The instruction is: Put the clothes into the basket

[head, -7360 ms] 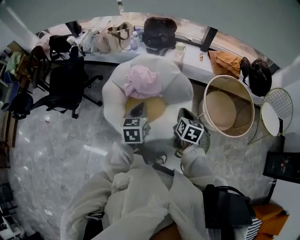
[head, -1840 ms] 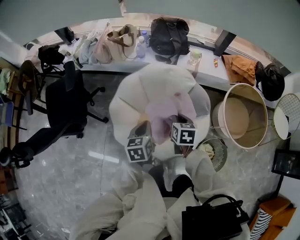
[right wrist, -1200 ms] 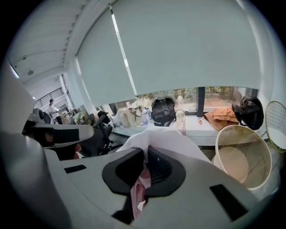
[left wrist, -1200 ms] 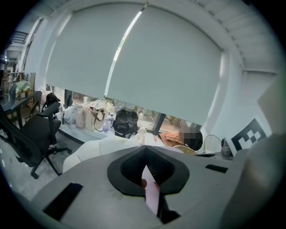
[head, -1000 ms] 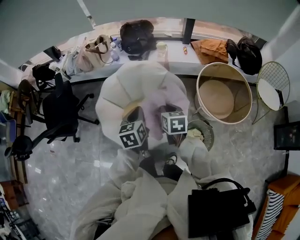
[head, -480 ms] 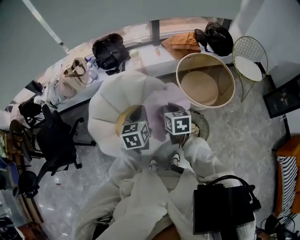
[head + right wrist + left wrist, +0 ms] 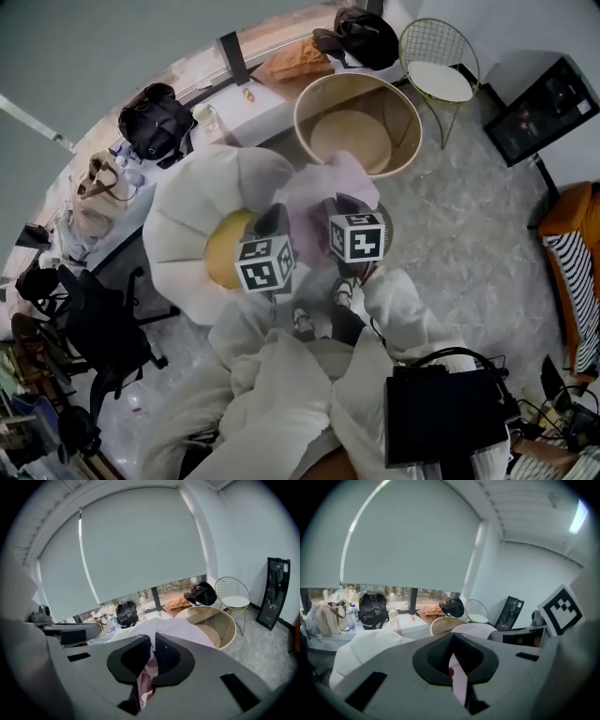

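- Left gripper [image 7: 456, 665] and right gripper [image 7: 151, 660]: jaws closed on the pink garment [image 7: 317, 190].
- Basket [image 7: 299, 114] lies just beyond the garment; the right gripper is nearer to it.

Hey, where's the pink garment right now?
In the middle of the head view, the pink garment is clamped by the left gripper and right gripper, over the white seat's right edge, just short of the basket.

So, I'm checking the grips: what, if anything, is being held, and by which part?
The pink garment, by both: the left gripper and the right gripper are each shut on a fold at its near edge. Sleeve or hem cannot be told.
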Demonstrator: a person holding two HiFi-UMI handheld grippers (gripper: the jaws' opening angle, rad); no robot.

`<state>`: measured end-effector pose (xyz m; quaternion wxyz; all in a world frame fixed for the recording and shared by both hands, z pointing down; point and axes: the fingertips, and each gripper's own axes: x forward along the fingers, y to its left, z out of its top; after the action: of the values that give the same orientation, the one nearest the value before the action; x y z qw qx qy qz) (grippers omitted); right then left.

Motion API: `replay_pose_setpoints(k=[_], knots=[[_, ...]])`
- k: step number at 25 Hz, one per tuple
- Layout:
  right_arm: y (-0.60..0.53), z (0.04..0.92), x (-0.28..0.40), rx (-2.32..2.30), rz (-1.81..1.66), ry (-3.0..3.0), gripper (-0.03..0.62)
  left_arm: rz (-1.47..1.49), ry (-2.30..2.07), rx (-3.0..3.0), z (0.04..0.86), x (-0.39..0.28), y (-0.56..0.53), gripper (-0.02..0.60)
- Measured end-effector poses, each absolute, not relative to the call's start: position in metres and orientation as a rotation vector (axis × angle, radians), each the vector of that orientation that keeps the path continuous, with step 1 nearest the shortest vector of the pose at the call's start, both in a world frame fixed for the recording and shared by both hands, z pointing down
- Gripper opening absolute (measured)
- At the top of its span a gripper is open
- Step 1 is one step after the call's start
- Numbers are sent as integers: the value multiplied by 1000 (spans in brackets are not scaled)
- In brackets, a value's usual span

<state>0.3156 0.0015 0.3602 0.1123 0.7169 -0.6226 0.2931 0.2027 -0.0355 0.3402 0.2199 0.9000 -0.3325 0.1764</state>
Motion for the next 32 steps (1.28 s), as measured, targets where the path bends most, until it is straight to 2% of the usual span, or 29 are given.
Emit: replay_pose_setpoints(k=[13,26,31,32], knots=[[80,435,415,2143,1012,-1651,32,630,-768,2516,393,317,0,6],[106,575,452,2028,1272,-1546,32,791,-768,2375,502,357,17,6],[112,623,467,2007,1322,-1459,32,811,-757,2382,521,369,8,6],[111,627,470,2011,1325,-1438,60,811,-761,2383,523,369,5,6]])
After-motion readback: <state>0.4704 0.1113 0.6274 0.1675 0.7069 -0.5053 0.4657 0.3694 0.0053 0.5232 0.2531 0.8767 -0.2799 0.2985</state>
